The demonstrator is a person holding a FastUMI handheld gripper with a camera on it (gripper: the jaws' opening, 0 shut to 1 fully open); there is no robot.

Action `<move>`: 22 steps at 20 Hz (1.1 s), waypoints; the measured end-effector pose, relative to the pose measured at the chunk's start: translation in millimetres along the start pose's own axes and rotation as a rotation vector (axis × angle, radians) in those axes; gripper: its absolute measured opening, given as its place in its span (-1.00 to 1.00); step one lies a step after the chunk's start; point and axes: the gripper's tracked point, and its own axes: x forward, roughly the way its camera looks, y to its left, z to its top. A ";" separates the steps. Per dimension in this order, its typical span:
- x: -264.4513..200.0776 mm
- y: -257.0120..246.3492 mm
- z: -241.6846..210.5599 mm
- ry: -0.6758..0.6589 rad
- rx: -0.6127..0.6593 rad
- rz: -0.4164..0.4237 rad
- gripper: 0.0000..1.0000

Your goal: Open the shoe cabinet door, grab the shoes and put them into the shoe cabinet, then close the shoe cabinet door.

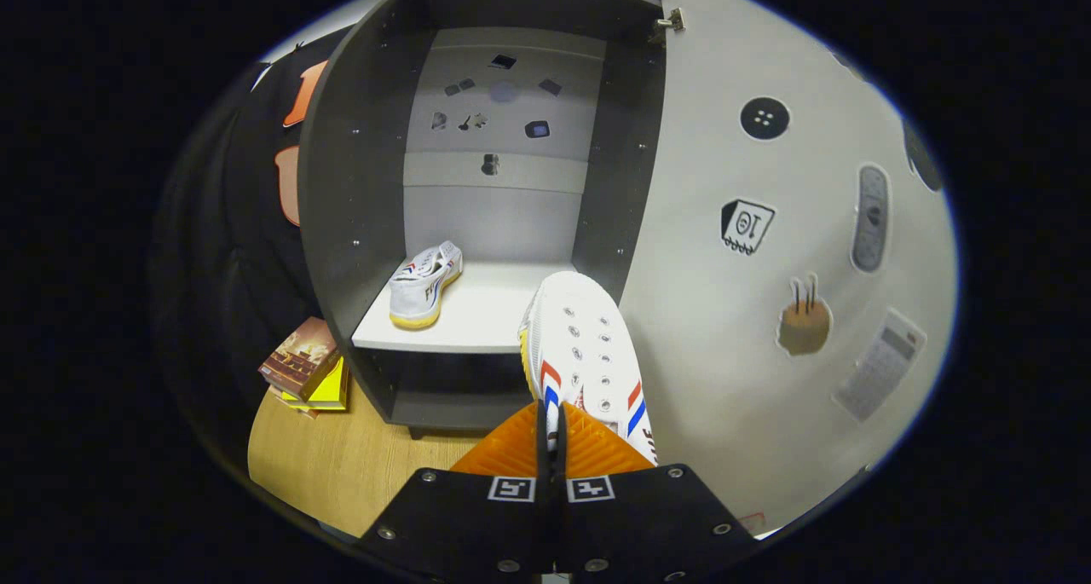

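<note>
While the door (767, 251) stands open, a second shoe (588, 354) is held pinched in the narrow tongs (551, 435).
One shoe (424, 284) is already set on the cabinet (341, 209) shelf (477, 320); the held one is carried just before it, unplaced. Door closing is left.

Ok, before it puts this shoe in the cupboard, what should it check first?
1. Cabinet door swung open: ok.
2. Gripper shut on the held shoe, fingers pinching its edge: ok.
3. Free room on the shelf beside the first shoe: ok.
4. Held shoe's toe aimed into the opening: ok.
5. Grip firm enough not to slip: cannot tell.
6. Books on the floor, left of the cabinet and out of the way: ok.
</note>
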 end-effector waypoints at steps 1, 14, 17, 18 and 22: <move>13.2 0.6 10.5 -0.003 -0.008 0.007 -1.00; 226.4 52.1 83.2 0.066 -0.034 0.103 -1.00; 255.5 61.7 73.9 0.105 -0.027 0.103 -1.00; 261.2 62.9 69.8 0.117 -0.022 0.097 -1.00; 260.5 69.4 77.2 0.084 -0.005 0.089 -0.57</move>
